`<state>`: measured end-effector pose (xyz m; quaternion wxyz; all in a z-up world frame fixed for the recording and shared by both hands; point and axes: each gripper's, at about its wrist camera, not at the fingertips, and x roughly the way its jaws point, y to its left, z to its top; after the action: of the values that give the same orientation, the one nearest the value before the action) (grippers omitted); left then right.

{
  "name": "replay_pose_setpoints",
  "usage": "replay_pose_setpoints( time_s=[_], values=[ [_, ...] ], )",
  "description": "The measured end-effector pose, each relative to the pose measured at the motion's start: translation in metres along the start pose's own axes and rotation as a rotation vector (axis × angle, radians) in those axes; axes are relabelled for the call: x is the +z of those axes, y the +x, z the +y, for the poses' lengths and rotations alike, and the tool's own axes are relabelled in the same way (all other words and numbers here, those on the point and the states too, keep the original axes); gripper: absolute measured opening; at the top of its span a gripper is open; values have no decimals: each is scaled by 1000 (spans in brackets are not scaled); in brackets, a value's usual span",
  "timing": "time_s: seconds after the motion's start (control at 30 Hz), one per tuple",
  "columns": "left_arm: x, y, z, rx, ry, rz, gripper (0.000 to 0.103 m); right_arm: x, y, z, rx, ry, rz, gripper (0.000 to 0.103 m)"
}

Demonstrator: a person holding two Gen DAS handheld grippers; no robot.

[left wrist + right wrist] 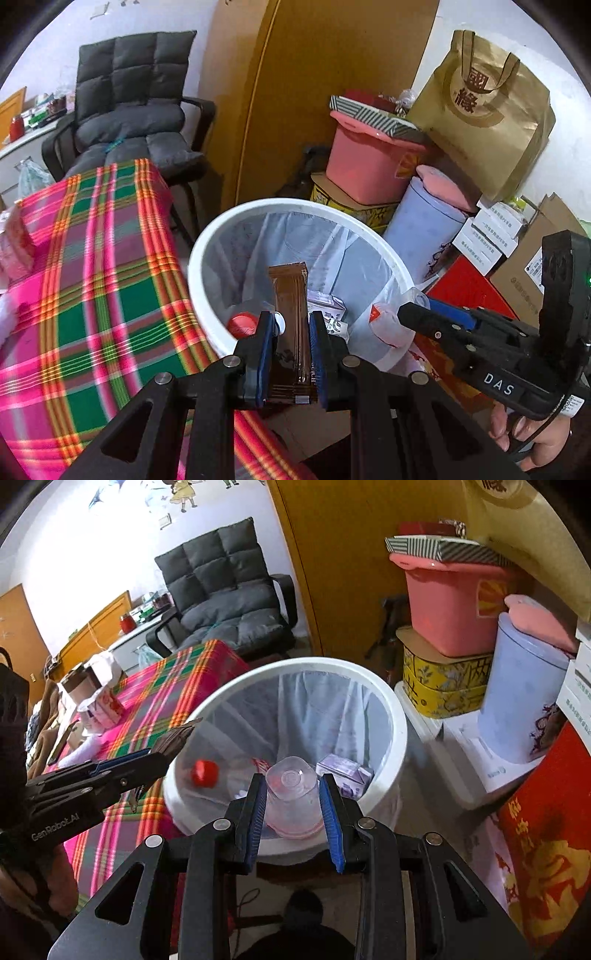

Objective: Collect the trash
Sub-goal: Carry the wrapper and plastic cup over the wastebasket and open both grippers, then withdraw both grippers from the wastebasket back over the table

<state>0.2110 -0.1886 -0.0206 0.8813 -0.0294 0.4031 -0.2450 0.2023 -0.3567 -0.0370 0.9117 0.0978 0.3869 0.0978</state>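
Both grippers over the white trash bin [207, 258] now, side by side. Left gripper [291, 354] clamped on a brown snack wrapper [290, 317], blue pads pressing its two long edges, wrapper standing upright with its crimped top end poking out over the bin's mouth. Right gripper [293, 812] closed around a clear plastic cup [293, 794], held upside down, base toward the camera, rim pinkish at the bottom, pads snug against its sides. Cup hanging just above the near rim of the bin. Inside the bin, on the pale liner [314, 709]: a clear bottle with a red cap [204, 772] and a small purple-and-white carton [345, 771], lying close together at the bottom. Just left of the bin, a table under a pink and green plaid cloth [92, 277], with paper cups [92, 698] at its far end. Behind it, a dark grey padded chair [136, 110]. To the right, stacked clutter: pink tub [450, 605], yellow tin [439, 686], pale blue canister [517, 701], a brown paper bag [487, 122] on top in the left view.
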Motion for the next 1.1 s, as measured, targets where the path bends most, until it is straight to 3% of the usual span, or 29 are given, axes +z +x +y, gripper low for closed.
replay_pose_setpoints(
  time_s=[0.27, 0.43, 0.73, 1.1],
  values=[
    [10, 22, -2, -37, 7, 9, 21, 4, 8, 0, -24, -15, 19, 34],
    [11, 20, 2, -50, -2, -1, 33, 5, 6, 1, -24, -22, 7, 38],
    [4, -8, 13, -36, -35, -29, 33, 4, -6, 17, -16, -46, -11, 38],
    [-19, -55, 33, 42, -83, -65, 33, -1, -23, 54, 44, -114, -32, 38]
  ],
)
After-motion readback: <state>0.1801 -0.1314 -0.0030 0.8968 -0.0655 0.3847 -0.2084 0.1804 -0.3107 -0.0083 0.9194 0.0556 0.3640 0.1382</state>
